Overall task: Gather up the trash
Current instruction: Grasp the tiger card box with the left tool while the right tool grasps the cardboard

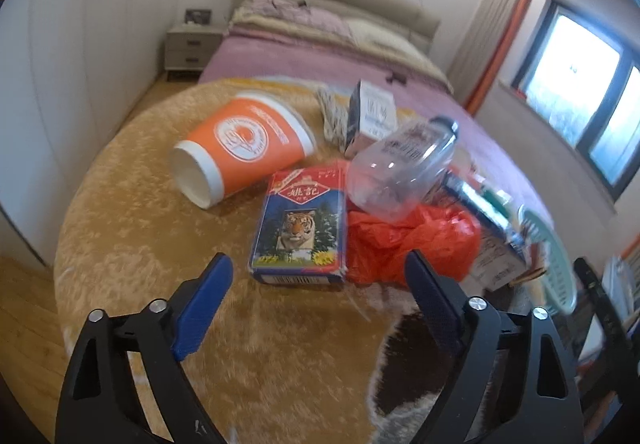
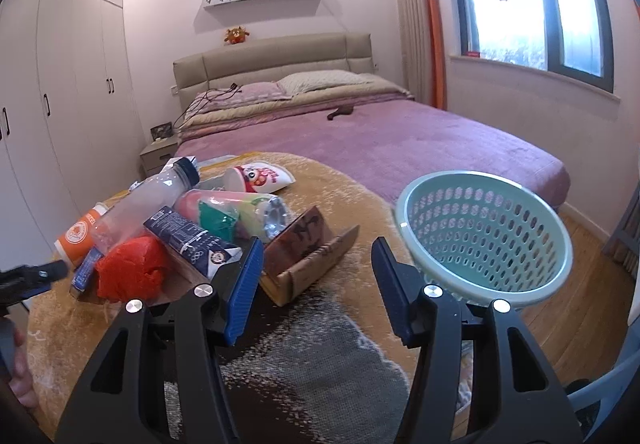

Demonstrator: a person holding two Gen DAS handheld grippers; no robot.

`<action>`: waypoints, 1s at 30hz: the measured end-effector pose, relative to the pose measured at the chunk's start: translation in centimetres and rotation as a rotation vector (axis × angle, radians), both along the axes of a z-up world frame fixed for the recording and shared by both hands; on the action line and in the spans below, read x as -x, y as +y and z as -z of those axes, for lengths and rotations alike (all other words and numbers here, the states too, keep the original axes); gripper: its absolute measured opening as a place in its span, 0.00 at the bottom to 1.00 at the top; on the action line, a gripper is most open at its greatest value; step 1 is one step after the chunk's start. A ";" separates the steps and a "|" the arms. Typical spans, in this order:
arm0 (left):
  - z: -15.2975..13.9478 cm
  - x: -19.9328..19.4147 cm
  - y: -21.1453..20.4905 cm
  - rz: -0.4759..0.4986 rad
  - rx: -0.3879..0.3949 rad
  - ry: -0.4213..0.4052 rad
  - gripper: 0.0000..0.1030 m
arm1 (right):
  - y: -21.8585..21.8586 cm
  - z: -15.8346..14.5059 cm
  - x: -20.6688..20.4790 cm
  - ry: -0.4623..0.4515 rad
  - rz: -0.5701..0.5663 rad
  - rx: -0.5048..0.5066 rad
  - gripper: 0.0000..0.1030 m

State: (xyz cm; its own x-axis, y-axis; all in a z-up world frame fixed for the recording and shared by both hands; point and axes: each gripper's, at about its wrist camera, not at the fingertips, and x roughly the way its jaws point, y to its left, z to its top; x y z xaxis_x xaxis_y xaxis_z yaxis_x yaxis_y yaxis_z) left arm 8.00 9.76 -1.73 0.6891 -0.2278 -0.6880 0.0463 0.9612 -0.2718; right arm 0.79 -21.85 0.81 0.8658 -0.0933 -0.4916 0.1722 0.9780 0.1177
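Trash lies in a pile on a round table with a tan fuzzy cover (image 1: 132, 244). In the left wrist view I see an orange paper cup (image 1: 240, 148) on its side, a blue tiger-print box (image 1: 300, 228), a red plastic bag (image 1: 404, 240), a clear bottle (image 1: 400, 172) and a small white carton (image 1: 372, 116). My left gripper (image 1: 316, 284) is open just before the tiger box. My right gripper (image 2: 316, 268) is open and empty, between a brown cardboard box (image 2: 308, 256) and a mint mesh basket (image 2: 484, 232). The bag (image 2: 128, 272) and bottle (image 2: 148, 204) lie to its left.
A blue milk carton (image 2: 192, 240), a pink and green bottle (image 2: 236, 212) and a white snack cup (image 2: 260, 176) lie in the pile. A bed with a purple cover (image 2: 400, 140) stands behind the table. White wardrobes (image 2: 60, 84) line the left wall. The left gripper's tip (image 2: 36, 272) shows at the left edge.
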 end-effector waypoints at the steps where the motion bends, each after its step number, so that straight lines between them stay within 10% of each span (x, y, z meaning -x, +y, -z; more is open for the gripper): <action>1: 0.3 -0.6 -0.1 0.000 -0.020 0.015 0.79 | 0.2 0.0 -0.4 0.013 -0.005 0.002 0.53; 14: 2.7 -4.6 0.1 0.010 0.015 0.133 0.78 | -0.2 3.4 -6.1 0.218 0.020 -0.085 0.57; 22: 2.5 -6.2 -1.1 0.005 -0.034 0.135 0.68 | -1.2 4.9 -7.0 0.269 0.013 -0.127 0.17; 30: 1.9 -4.3 -1.5 -0.017 -0.052 0.084 0.59 | -1.8 4.4 -5.8 0.231 -0.009 -0.123 0.05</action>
